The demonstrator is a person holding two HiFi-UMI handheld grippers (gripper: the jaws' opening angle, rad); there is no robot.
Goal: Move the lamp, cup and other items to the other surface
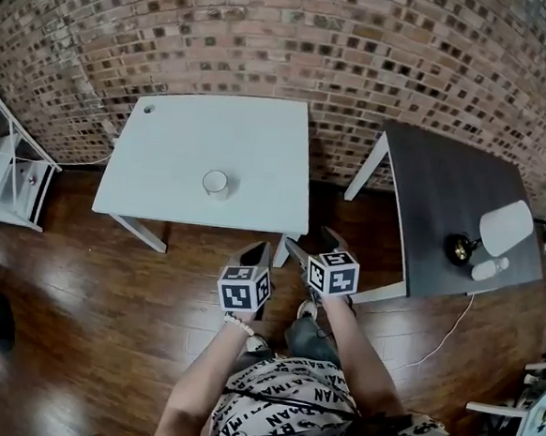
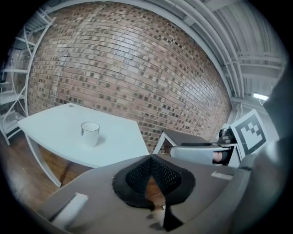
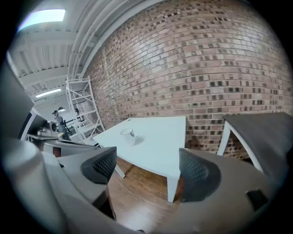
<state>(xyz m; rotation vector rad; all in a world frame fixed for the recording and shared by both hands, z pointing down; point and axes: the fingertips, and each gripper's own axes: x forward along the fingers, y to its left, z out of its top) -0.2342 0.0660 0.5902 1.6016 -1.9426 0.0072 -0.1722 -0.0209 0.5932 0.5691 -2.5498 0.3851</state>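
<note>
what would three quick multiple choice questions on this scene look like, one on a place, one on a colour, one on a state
1. Where does the cup stand?
A. on the floor
B. on the white table
C. on the shelf unit

2. What colour is the top of the lamp's table, the one bearing the lamp?
A. white
B. red
C. dark, near black

3. How do the jaws of the right gripper stand?
A. apart, with nothing between them
B. shut together
C. clamped on the cup

Answers:
1 B: the head view shows the cup alone on the white table.
2 C: the top under the lamp is dark, next to the white one.
3 A: the right gripper view shows both pads wide apart, with only floor and table beyond.
</note>
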